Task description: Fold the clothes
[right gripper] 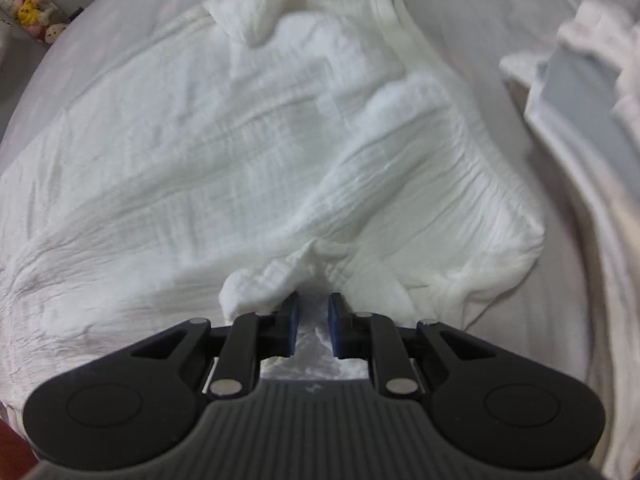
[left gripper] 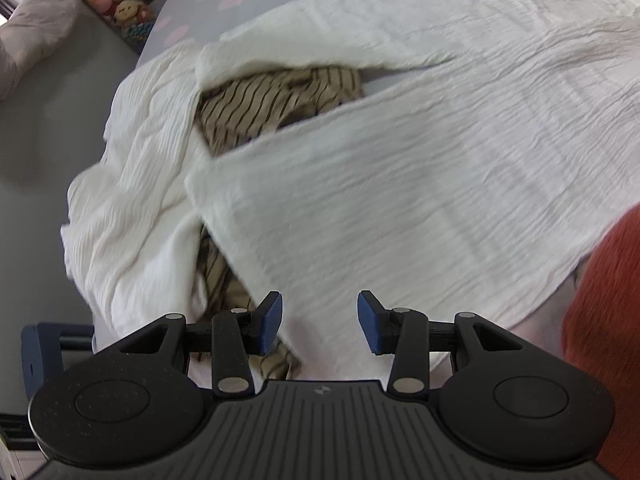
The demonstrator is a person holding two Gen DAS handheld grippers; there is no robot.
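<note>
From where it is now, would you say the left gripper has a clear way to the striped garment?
Probably only in part. The left gripper hangs open over the white garment, which covers most of the striped garment. A striped strip shows bare just beside its left jaw, so that edge looks reachable; the rest lies under white cloth.

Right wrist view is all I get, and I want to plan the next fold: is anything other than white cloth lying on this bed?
Observer: Yes. The left wrist view shows a tan striped garment in a gap between layers of the white shirt, which partly covers it.
Operator: Is that its only visible part?
Observer: No. More of the striped cloth shows lower down, beside the left gripper.
Operator: Is that gripper holding anything?
Observer: No. Its jaws are open above the shirt, with nothing between them.
</note>
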